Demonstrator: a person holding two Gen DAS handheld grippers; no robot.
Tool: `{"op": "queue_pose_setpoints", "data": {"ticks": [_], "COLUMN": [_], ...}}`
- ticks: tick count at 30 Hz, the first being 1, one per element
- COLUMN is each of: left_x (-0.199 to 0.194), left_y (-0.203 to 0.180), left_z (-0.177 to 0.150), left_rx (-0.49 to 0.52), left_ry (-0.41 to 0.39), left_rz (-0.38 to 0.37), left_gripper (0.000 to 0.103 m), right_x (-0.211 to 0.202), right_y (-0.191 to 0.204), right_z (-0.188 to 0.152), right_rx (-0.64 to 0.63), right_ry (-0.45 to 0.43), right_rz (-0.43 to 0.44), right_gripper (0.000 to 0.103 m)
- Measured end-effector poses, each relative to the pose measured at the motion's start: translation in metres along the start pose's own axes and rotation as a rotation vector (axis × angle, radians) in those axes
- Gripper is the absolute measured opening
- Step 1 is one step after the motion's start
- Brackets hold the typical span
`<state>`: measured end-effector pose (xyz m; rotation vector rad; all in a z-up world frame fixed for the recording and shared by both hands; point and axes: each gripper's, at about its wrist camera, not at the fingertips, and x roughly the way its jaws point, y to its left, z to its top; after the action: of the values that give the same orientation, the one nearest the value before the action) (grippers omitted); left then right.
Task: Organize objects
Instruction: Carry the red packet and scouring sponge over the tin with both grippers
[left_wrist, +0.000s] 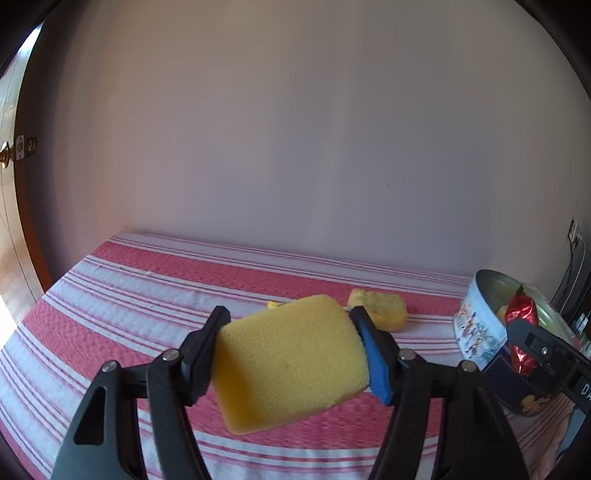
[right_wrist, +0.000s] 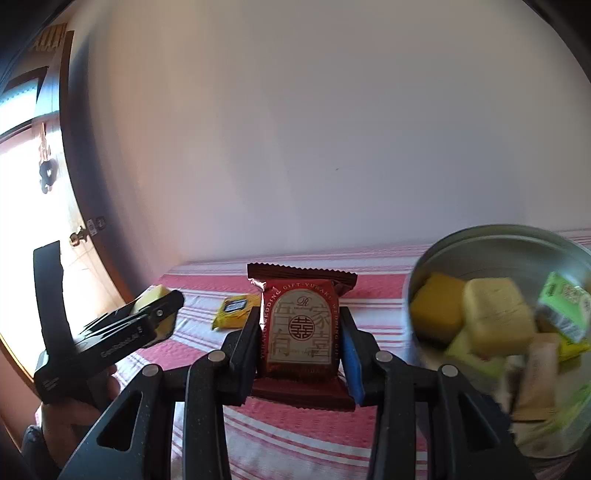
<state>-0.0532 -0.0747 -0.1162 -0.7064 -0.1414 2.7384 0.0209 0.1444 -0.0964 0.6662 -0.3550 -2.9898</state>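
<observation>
My left gripper (left_wrist: 289, 315) is shut on a yellow spongy block (left_wrist: 291, 362), held tilted above the striped cloth. My right gripper (right_wrist: 300, 315) is shut on a dark red snack packet (right_wrist: 301, 332) with gold print, held upright. A round tin (right_wrist: 480, 238) stands open just right of the packet, with several yellow, cream and green wrapped pieces inside. In the left wrist view the tin (left_wrist: 476, 332) is at the right edge, with the red packet (left_wrist: 519, 314) over its rim. In the right wrist view the left gripper (right_wrist: 155, 314) shows at the left with its yellow block.
A red-and-white striped cloth (left_wrist: 129, 295) covers the surface, against a plain wall. A second yellow lump (left_wrist: 384, 310) lies beyond the held block. A small yellow packet (right_wrist: 236, 310) lies on the cloth. A wooden door (left_wrist: 14, 155) stands at far left.
</observation>
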Motion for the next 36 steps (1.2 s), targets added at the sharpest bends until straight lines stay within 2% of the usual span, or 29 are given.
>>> {"op": "queue_pose_setpoints", "data": {"ticks": [8, 21, 27, 30, 36], "left_x": [-0.014, -0.021, -0.024, -0.022, -0.016], "left_y": [-0.037, -0.117, -0.156, -0.169, -0.205], "left_z": [-0.007, -0.009, -0.007, -0.004, -0.001], "left_rx": [-0.024, -0.001, 0.055, 0.059, 0.095], "left_ry": [-0.022, -0.043, -0.057, -0.054, -0.049], "left_rz": [0.0, -0.088, -0.111, -0.129, -0.171], "left_gripper": [0.067, 0.067, 0.067, 0.067, 0.067], "right_x": [-0.017, -0.044, -0.053, -0.047, -0.064], "right_y": [-0.016, -0.066, -0.092, -0.09, -0.13], "right_z": [0.001, 0.004, 0.008, 0.011, 0.015], "right_rx": [-0.003, 0.02, 0.053, 0.06, 0.085], "right_ry": [-0.013, -0.041, -0.05, -0.053, -0.053], "right_rz": [-0.033, -0.075, -0.093, -0.116, -0.168], "right_gripper": [0.042, 0.042, 0.042, 0.042, 0.042]}}
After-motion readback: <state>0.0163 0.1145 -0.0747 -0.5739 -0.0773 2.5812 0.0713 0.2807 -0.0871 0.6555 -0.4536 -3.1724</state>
